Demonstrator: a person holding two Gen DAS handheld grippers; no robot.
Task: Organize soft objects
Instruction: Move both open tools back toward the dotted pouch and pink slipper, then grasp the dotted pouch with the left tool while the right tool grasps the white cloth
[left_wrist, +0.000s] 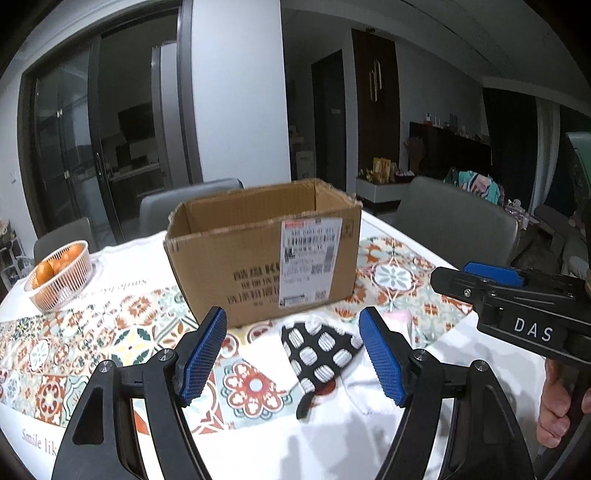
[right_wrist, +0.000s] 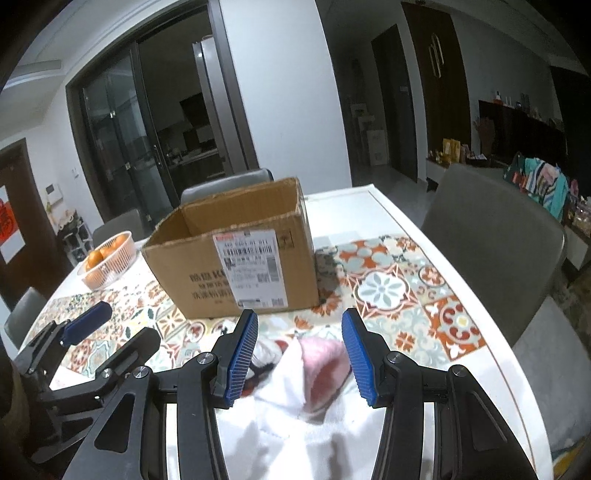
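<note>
- Left wrist view, bottom of frame: the left hand-held gripper (left_wrist: 293, 354) has its blue-padded fingers spread wide and holds nothing. Between them on the tabletop (left_wrist: 436, 369) lies a black sock with white striped dots (left_wrist: 317, 350), touching neither pad.
- Just right of that sock, a white cloth (left_wrist: 360, 391) and a bit of pink fabric (left_wrist: 399, 317) show past the right finger.
- At the right edge of that view, the right hand-held gripper (left_wrist: 491, 273) is seen side-on; its body reads "DAS" in white letters. Bare fingers (left_wrist: 554, 406) wrap its handle.
- Right wrist view, bottom centre: the right hand-held gripper's own fingers stand moderately apart, astride a pink and white soft item (right_wrist: 321, 365) on white cloth; whether the pads touch it I cannot tell. Only this view shows that item fully.
- Patterned tile-print cloth (right_wrist: 399, 291) covers the mid tabletop, with bare room right of centre; the lower left of the left view reads "Smile lik".
- Beyond, centre frame, an open cardboard box (left_wrist: 236, 266) bears a barcoded shipping label (left_wrist: 308, 258), print too blurred to read.
- Far left, a white basket of oranges (left_wrist: 61, 273) stands apart from the box.
- Grey chairs (right_wrist: 491, 236) ring the tabletop's far edges.
</note>
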